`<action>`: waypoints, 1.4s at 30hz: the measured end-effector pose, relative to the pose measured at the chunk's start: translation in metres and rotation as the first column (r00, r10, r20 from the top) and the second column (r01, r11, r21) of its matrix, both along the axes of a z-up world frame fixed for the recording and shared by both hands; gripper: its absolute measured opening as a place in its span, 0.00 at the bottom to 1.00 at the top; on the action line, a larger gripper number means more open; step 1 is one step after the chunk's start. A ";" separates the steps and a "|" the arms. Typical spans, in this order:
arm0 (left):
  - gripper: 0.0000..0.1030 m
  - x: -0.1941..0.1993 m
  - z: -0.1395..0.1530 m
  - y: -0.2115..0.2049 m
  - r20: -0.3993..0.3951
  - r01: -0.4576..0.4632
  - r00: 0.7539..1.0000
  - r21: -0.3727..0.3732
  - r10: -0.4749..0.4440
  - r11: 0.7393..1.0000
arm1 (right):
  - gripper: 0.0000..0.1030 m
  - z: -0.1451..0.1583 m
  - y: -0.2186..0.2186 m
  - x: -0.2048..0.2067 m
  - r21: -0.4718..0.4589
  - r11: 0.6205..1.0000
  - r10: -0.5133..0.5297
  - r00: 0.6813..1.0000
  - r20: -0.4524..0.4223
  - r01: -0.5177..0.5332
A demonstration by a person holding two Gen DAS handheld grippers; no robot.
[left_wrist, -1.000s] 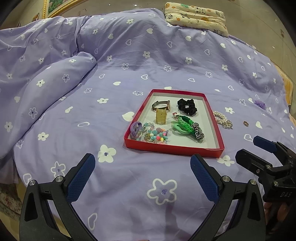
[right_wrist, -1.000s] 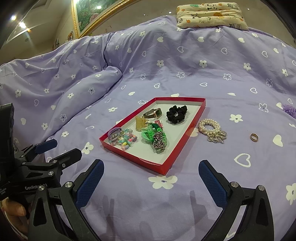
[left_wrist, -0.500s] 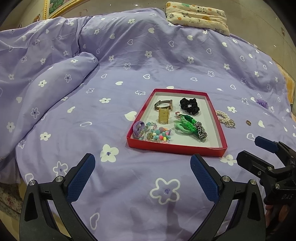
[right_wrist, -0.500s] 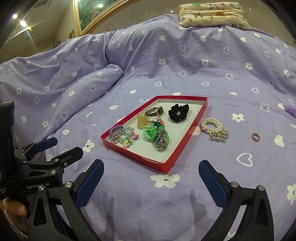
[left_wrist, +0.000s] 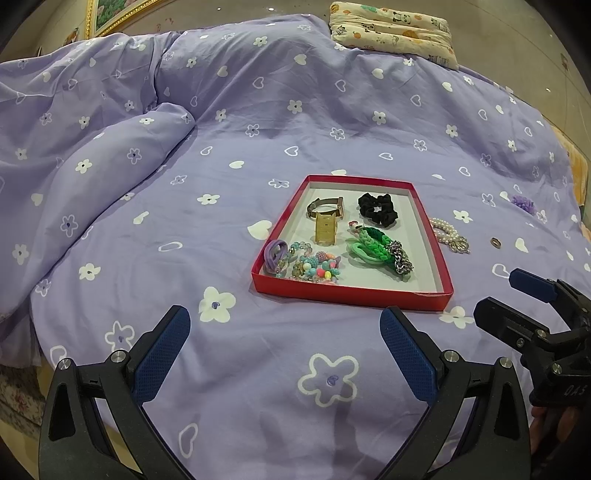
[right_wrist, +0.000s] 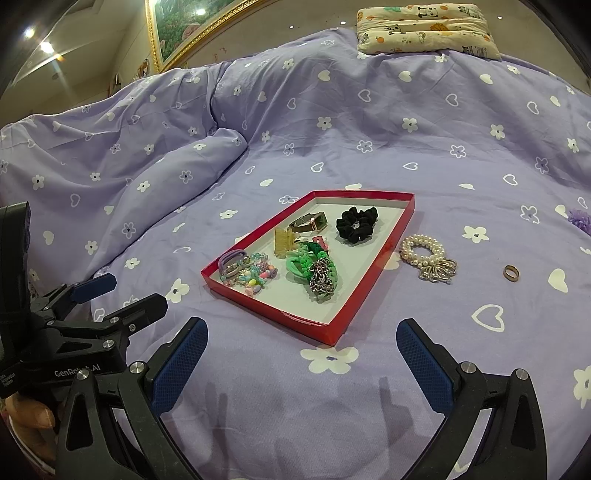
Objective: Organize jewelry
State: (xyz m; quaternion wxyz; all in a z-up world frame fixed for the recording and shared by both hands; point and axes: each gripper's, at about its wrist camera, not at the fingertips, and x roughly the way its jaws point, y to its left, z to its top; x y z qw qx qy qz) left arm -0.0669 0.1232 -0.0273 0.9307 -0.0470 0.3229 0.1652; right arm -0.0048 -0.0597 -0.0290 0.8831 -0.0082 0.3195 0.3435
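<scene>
A red tray (left_wrist: pixel 352 296) (right_wrist: pixel 373 275) lies on the purple bedspread. It holds a black scrunchie (left_wrist: pixel 377 208) (right_wrist: pixel 357 223), a watch (left_wrist: pixel 325 205), a gold clip (left_wrist: pixel 325 229), green braided bands with a chain (left_wrist: pixel 380 251) (right_wrist: pixel 314 269), and colourful beads (left_wrist: pixel 314 266) (right_wrist: pixel 247 273). Right of the tray, on the bedspread, lie a pearl bracelet (left_wrist: pixel 448 234) (right_wrist: pixel 424 253), a small ring (left_wrist: pixel 495 242) (right_wrist: pixel 512 273) and a purple scrunchie (left_wrist: pixel 522 202). My left gripper (left_wrist: pixel 284 343) and right gripper (right_wrist: pixel 301 350) both hover open in front of the tray, holding nothing.
A bunched fold of duvet (left_wrist: pixel 92 158) rises at the left. A patterned pillow (left_wrist: pixel 391 27) lies at the far end of the bed. The bed's edge drops off at the lower left (left_wrist: pixel 14 387). A framed picture (right_wrist: pixel 177 22) hangs on the wall.
Both grippers have drifted slightly back or up from the tray; the tray sits a little higher in both views. Nothing was taken hold of.
</scene>
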 end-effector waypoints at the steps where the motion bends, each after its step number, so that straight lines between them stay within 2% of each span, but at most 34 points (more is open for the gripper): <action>1: 1.00 0.000 0.000 0.000 0.001 0.002 1.000 -0.002 -0.002 1.000 | 1.00 0.000 0.000 0.000 0.001 1.000 0.000 1.000 0.001 0.000; 42: 1.00 0.003 -0.001 -0.004 -0.006 0.017 1.000 -0.005 -0.017 1.000 | 1.00 0.003 0.000 0.000 0.006 1.000 0.006 1.000 0.001 -0.006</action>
